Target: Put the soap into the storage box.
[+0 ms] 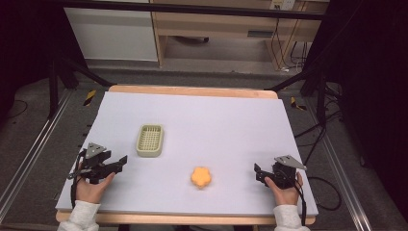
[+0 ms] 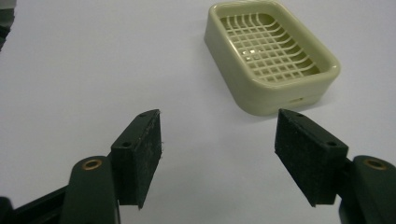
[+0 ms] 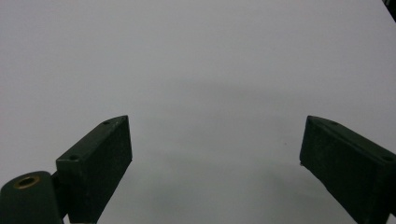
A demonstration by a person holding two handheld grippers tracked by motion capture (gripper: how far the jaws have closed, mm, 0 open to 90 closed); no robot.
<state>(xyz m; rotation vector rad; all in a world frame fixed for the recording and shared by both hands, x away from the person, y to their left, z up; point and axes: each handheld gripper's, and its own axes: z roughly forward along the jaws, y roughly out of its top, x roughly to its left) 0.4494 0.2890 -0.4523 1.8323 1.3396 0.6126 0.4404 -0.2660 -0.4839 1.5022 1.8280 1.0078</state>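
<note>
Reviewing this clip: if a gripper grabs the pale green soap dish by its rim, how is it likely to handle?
The soap dish looks like moulded plastic with thick walls and an open grid floor, so it is probably stiff and light. Its glossy rounded rim may slip a little against the fingers. Sitting low and flat on the table, it seems more likely to slide than tip when pushed.

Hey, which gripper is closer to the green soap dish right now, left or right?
Left. The left gripper sits just beside the soap dish, jaws open toward it. The right gripper is across the table, beyond the orange flower-shaped piece.
</note>
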